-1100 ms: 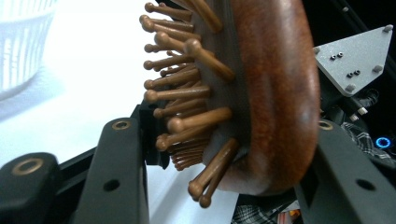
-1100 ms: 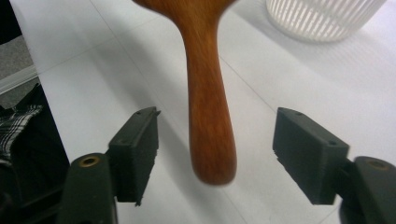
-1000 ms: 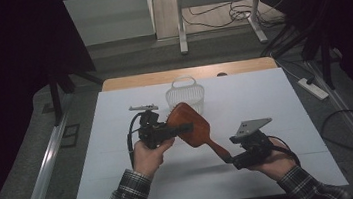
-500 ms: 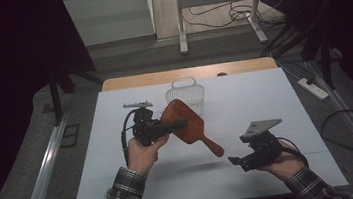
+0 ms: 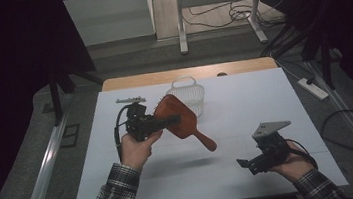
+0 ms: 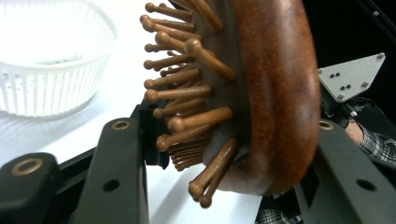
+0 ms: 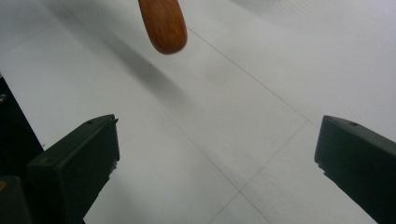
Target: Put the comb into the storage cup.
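Above the white table (image 5: 274,93), near its left middle: wooden hairbrush (image 5: 179,119) held off the surface, head pinched in the left gripper (image 5: 159,123), handle slanting down and toward the person's right, free end in the air. In the left gripper view, jaws pressed on the brush head (image 6: 261,93), one against the bristle side, the other against the smooth back; pegs pointing toward the white basket (image 6: 51,70). Basket on the table just behind the brush in the high view (image 5: 186,93), apart from it.

Low at the near right: right gripper (image 5: 252,164), jaws spread wide with nothing between them, having just been opening. Handle tip (image 7: 163,23) well clear ahead of those jaws in the right gripper view, bare table below.

Step in hand, by judgement: carrying the brush single-handed to the basket and setting it in.

For doing it well:
- Keep the pinch firm; smooth rounded back likely to slip if eased early.
- Mind the long handle; swing slowly, tip kept above the basket rim.
- Lower the head first, bristles down or sideways, so pegs do not snag the slotted wall.
- Basket small against the brush; expect the handle to overhang, and the light basket to tip or slide.
- Hold the right gripper clear, or ready beside the basket wall to steady it.
- Spread the left jaws only once the weight rests.
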`<state>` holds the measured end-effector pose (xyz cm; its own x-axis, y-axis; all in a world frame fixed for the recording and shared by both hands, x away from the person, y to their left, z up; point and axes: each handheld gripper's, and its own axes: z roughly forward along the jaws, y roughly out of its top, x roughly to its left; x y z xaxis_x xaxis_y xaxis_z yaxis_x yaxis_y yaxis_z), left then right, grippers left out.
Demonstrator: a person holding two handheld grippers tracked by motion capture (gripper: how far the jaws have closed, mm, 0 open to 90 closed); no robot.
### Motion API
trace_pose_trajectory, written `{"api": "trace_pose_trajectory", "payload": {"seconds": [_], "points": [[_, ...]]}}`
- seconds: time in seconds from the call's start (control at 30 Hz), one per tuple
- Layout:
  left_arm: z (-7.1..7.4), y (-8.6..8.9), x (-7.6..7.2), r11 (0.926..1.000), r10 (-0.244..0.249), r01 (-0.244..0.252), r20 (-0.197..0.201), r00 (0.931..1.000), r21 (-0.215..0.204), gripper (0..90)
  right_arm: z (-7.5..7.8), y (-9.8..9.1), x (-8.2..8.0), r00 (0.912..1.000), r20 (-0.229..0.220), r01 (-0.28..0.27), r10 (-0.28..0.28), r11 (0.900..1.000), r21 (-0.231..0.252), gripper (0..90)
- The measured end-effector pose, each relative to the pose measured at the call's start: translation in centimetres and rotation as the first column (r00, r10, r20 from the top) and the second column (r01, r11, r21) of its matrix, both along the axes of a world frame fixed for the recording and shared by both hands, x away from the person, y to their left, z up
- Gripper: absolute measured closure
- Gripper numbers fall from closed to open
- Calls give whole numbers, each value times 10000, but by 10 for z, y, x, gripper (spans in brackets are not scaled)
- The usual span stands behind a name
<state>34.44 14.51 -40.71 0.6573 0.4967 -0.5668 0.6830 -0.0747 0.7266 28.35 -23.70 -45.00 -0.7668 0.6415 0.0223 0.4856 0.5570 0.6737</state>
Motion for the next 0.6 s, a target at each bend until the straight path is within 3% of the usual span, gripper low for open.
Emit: {"api": "trace_pose_trajectory", "payload": {"seconds": [0.6], "points": [[13,16,11,9993,364,-364,95,9993,63,530,-2,-30,-11,9967,62,811,-811,9967,-41,0]]}}
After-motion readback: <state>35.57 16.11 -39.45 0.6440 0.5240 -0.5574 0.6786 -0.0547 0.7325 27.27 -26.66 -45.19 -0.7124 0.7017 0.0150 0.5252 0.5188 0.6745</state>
